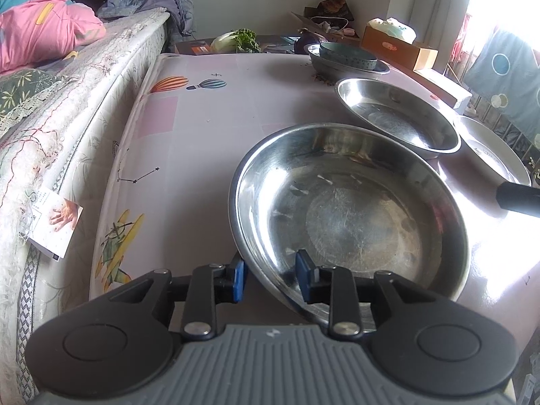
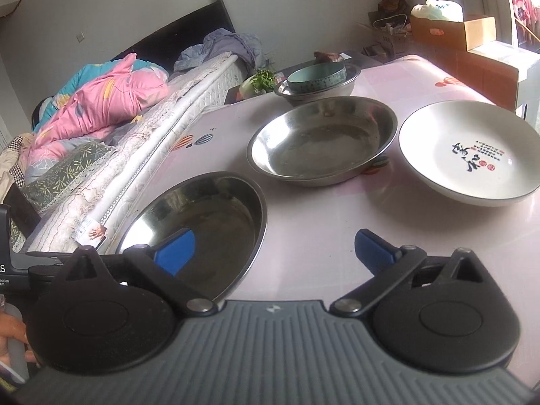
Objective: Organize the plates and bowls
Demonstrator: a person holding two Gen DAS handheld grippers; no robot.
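From the left wrist view, the left claw [image 1: 271, 278] is seen straddling the near rim of the large round stainless-steel plate [image 1: 351, 209], one blue pad outside, one inside; whether the rim is actually pinched cannot be told. The plate sits on the pink patterned counter [image 1: 189, 141], with a second shallow steel plate [image 1: 398, 116] just behind it.

From the right wrist view, the right claw [image 2: 275, 253] is held wide apart and empty above the counter, with the white ceramic plate with calligraphy [image 2: 472, 152] well ahead. A thin, slick rim could be lost if lifted on a shallow bite, and the plate would clatter.
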